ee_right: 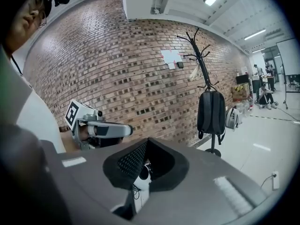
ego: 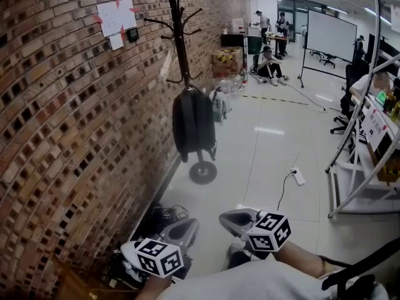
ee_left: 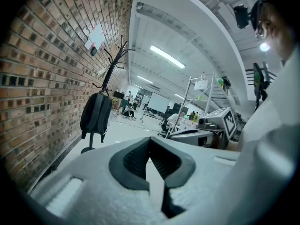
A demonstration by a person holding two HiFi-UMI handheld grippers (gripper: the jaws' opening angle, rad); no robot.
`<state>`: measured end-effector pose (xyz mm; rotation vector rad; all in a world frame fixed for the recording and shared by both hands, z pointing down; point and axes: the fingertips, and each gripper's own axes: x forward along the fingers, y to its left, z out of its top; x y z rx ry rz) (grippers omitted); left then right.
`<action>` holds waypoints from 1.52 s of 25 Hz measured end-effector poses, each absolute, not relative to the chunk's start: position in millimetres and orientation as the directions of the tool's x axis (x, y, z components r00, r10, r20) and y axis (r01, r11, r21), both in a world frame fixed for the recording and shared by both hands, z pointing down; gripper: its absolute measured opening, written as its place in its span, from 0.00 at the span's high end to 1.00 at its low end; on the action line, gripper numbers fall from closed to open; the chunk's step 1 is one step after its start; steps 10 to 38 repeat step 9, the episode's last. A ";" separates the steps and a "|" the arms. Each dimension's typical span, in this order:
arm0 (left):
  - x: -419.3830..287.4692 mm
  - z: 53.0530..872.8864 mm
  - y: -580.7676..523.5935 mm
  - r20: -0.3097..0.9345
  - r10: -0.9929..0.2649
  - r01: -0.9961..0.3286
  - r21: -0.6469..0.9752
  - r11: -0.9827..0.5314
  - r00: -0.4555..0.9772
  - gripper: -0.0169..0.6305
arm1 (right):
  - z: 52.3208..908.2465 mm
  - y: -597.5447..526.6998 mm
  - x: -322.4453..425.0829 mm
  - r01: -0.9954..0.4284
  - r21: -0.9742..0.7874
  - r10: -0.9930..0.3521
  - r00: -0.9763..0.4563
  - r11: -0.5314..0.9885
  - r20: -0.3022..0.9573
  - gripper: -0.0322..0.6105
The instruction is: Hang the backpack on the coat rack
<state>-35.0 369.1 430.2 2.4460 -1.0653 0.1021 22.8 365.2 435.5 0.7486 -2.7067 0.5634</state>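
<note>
A black backpack (ego: 194,127) hangs upright from the dark coat rack (ego: 179,36) beside the brick wall, clear of the floor. The left gripper view shows the backpack (ee_left: 95,115) far ahead, and in the right gripper view the backpack (ee_right: 211,112) hangs on the rack (ee_right: 201,64). Both grippers are held low, close to the person's body and well short of the rack. My left gripper (ego: 186,224) is shut with nothing in it, its tips meeting (ee_left: 150,142). My right gripper (ego: 228,217) is likewise shut and empty (ee_right: 147,142).
Cables (ego: 159,217) lie by the wall base just ahead of the grippers. A power strip (ego: 298,177) lies on the floor. A metal shelf unit (ego: 369,167) stands at the right. Beyond the rack are a grey bag (ego: 219,105), boxes (ego: 226,60), a whiteboard (ego: 331,35) and people.
</note>
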 end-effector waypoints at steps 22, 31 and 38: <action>-26.6 427.5 376.2 0.257 -0.680 -0.717 0.398 -0.573 0.687 0.97 | 437.8 372.7 32.0 -0.528 -0.309 -0.407 -0.831 0.791 0.378 0.95; -26.6 427.5 376.2 0.257 -0.680 -0.717 0.398 -0.573 0.687 0.97 | 437.8 372.7 32.0 -0.528 -0.309 -0.407 -0.831 0.791 0.378 0.95; -26.6 427.5 376.2 0.257 -0.680 -0.717 0.398 -0.573 0.687 0.97 | 437.8 372.7 32.0 -0.528 -0.309 -0.407 -0.831 0.791 0.378 0.95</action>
